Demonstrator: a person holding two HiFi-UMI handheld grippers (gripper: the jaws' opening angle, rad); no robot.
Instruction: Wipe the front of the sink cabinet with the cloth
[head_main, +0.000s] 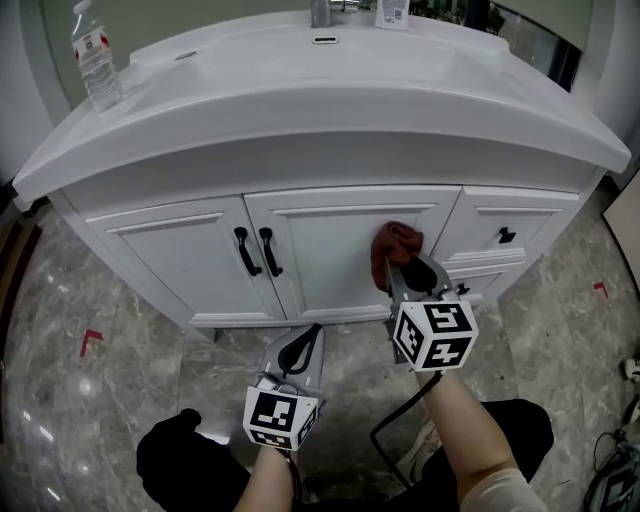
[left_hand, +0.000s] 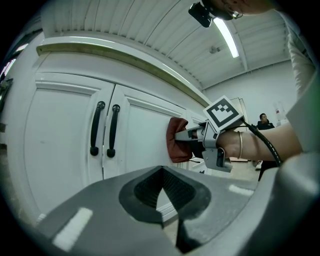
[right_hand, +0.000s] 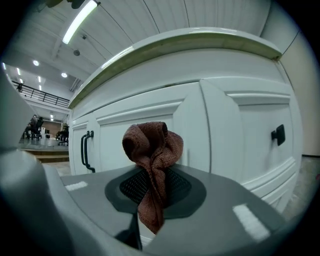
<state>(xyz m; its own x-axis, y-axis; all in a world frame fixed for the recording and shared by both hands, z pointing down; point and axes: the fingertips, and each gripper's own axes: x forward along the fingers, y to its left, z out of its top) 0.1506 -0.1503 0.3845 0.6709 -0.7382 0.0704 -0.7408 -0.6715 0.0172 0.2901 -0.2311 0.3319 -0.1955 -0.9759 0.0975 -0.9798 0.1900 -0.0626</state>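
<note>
Up on the far left of the white bench (head_main: 250, 100) around the sink we see a clear water bottle (head_main: 97, 65) standing upright, and further along, at the back edge, the foot of a tap (head_main: 322, 12). Below it the sink cabinet (head_main: 170, 250) shows us its white front: two panelled doors whose black handles (head_main: 257, 250) stand side by side where the doors meet. Lower down, over the grey marble floor (head_main: 100, 300), the left gripper (head_main: 314, 335) points at the foot of the doors and stays clear of them; we see its jaws closed together to a point with nothing between them. To its right we find the cloth (head_main: 395, 245), a reddish-brown bunch lying against the right-hand door (head_main: 330, 250), about halfway up that door and near its right edge, well apart from the handles. The right gripper (head_main: 408, 265) has its jaws clamped on it: in the right gripper view the cloth bulges out past the tips in a crumpled knot, while a thin tail of it hangs down between the dark ribbed pads. In the left gripper view we see that knot touching the door panel, with the right gripper standing out from the door behind it. Further right comes a stack of drawers, the top drawer (head_main: 520, 215) bearing a small black knob (head_main: 506, 236).
</note>
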